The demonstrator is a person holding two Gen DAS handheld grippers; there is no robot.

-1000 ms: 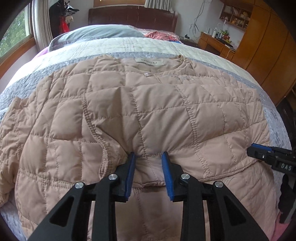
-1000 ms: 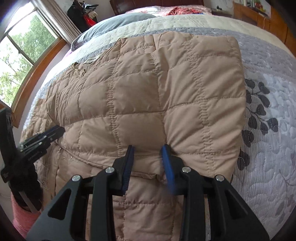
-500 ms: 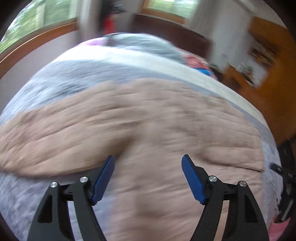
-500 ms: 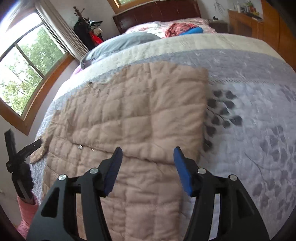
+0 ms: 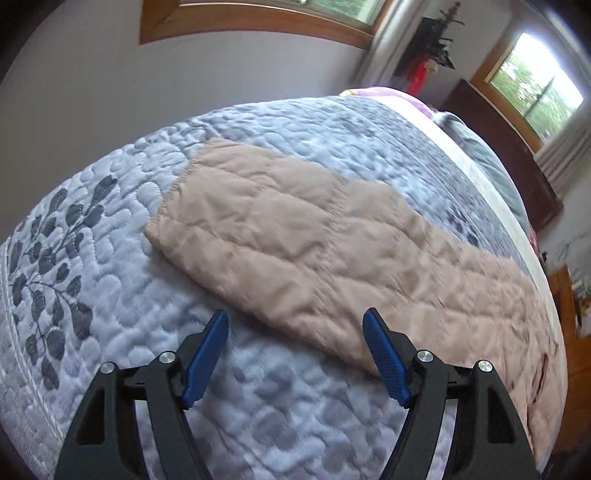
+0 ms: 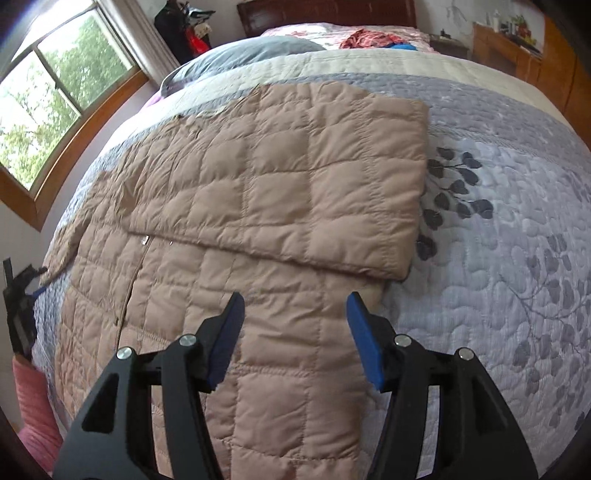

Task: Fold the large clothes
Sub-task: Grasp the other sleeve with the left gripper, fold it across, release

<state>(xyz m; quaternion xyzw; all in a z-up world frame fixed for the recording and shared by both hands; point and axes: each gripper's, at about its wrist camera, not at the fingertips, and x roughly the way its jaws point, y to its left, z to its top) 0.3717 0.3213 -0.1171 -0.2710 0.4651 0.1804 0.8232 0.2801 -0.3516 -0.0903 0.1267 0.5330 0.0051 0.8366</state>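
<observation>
A tan quilted jacket (image 6: 258,206) lies flat on the grey-blue quilted bedspread (image 6: 498,240). Its right side is folded over the body. In the left wrist view its left sleeve (image 5: 295,236) stretches out across the bedspread (image 5: 110,295). My left gripper (image 5: 295,354) is open and empty, just short of the sleeve's near edge. My right gripper (image 6: 293,332) is open and empty over the jacket's lower part, below the folded flap's edge. The left gripper also shows small at the left edge of the right wrist view (image 6: 22,288).
A grey pillow (image 6: 251,55) and red clothing (image 6: 369,37) lie at the head of the bed by the dark headboard (image 6: 325,11). Windows (image 6: 48,92) line the left wall. Wooden furniture (image 6: 517,51) stands at the right. A pink object (image 6: 33,406) sits below the bed's left side.
Both grippers let go of the jacket's folded edge and opened. The left gripper swung left to face the outstretched sleeve. The right gripper pulled back and the flap now lies flat.
</observation>
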